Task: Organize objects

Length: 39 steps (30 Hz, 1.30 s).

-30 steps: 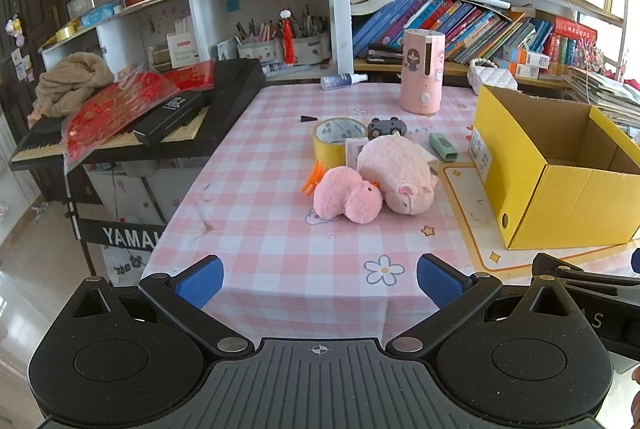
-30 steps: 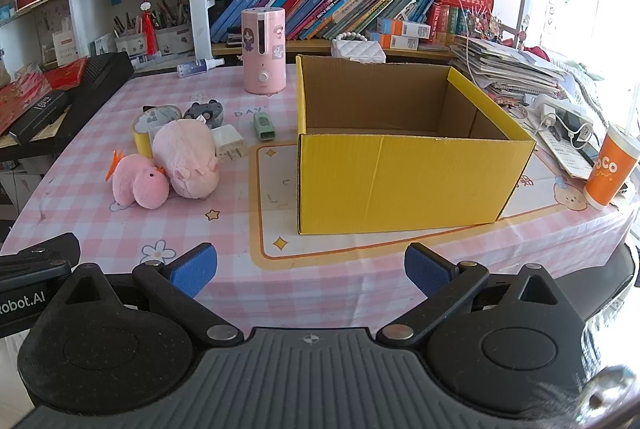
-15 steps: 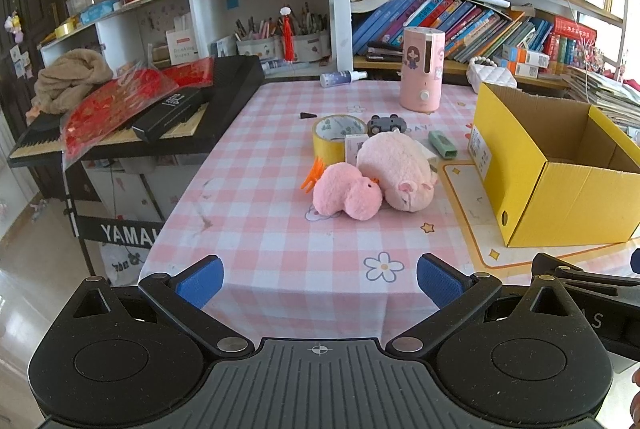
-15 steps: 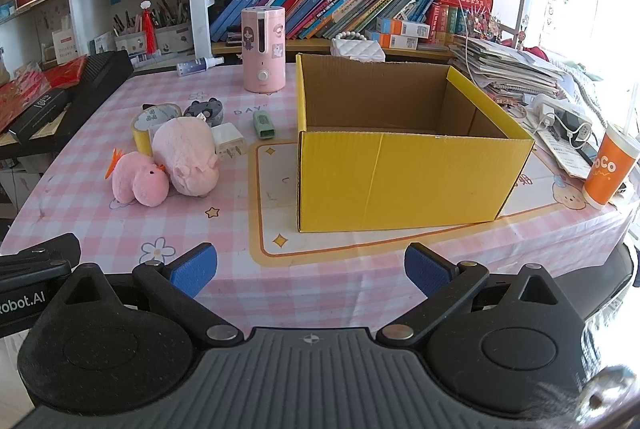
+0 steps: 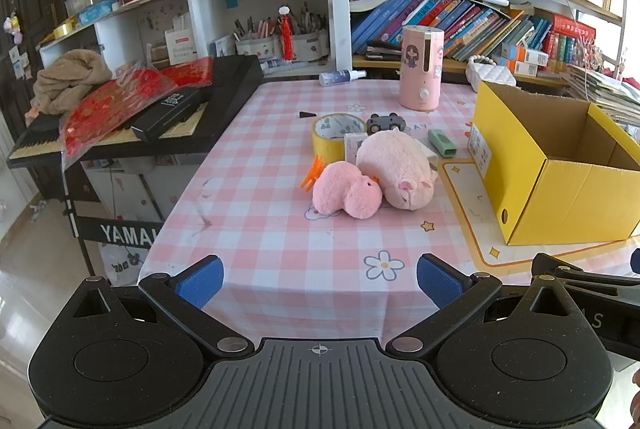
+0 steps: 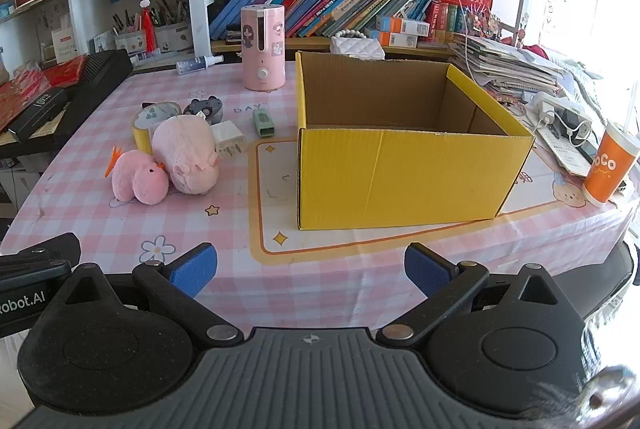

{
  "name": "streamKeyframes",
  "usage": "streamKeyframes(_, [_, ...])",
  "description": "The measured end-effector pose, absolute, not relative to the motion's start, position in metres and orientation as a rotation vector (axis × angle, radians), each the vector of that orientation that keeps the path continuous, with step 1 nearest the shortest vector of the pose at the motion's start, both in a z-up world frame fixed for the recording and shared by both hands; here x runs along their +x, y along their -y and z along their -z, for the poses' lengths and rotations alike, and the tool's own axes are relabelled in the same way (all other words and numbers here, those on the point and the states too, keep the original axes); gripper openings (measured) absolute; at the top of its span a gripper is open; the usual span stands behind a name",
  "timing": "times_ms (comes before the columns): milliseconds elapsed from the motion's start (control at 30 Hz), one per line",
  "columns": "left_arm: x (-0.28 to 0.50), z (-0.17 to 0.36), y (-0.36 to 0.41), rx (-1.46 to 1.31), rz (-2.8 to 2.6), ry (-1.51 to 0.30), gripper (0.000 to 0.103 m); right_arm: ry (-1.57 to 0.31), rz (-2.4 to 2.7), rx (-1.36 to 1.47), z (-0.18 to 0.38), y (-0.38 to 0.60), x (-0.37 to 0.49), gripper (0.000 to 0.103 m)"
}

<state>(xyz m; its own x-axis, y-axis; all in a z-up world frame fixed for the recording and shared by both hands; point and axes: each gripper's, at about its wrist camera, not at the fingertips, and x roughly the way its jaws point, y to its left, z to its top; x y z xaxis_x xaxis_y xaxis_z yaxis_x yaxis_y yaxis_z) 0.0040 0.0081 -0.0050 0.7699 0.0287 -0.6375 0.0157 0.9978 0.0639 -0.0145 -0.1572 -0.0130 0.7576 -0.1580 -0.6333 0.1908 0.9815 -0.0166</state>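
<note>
Pink-checked tablecloth (image 5: 280, 229) below crowded bookshelves (image 6: 360, 5), left gripper (image 5: 319, 281) and right gripper (image 6: 310, 267) both wide, empty.

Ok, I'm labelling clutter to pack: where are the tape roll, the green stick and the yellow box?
tape roll (image 5: 329, 145), left wrist view, yellow outer wall.
green stick (image 6: 263, 122), right wrist view, middle of its top face.
yellow box (image 6: 400, 177), right wrist view, front wall.

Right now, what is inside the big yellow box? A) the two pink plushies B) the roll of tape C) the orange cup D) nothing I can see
D: the yellow box shows only bare cardboard walls inside, though its floor is hidden from view.
</note>
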Motion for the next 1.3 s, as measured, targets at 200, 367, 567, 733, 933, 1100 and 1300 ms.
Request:
streamKeyframes(200, [0.0044,0.0056,-0.0094,0.063,-0.008,-0.695,0.103,-0.685,0.186,0.057,0.0157,0.1571,-0.0175,0.101])
streamKeyframes(367, [0.0038,0.006,-0.011,0.06,-0.007,-0.696,0.103,-0.686,0.183,0.06,0.0175,0.1568,-0.0202,0.101])
streamKeyframes(567, [0.0039,0.0058,-0.0106,0.06,-0.008,-0.696,0.103,-0.686,0.184,0.059,0.0166,0.1566,-0.0189,0.101])
streamKeyframes(733, [0.0038,0.0053,-0.0121,0.058,-0.007,-0.697,0.103,-0.685,0.183,0.054,0.0172,0.1542,-0.0195,0.101])
streamKeyframes(933, [0.0039,0.0049,-0.0147,0.059,-0.002,-0.694,0.103,-0.683,0.19,0.044,0.0137,0.1504,-0.0198,0.101])
streamKeyframes(1100, [0.0037,0.0052,-0.0151,0.059,-0.001,-0.694,0.103,-0.686,0.192,0.043,0.0131,0.1496,-0.0201,0.101])
streamKeyframes(1300, [0.0037,0.0054,-0.0149,0.059,-0.001,-0.694,0.103,-0.686,0.191,0.044,0.0137,0.15,-0.0202,0.101])
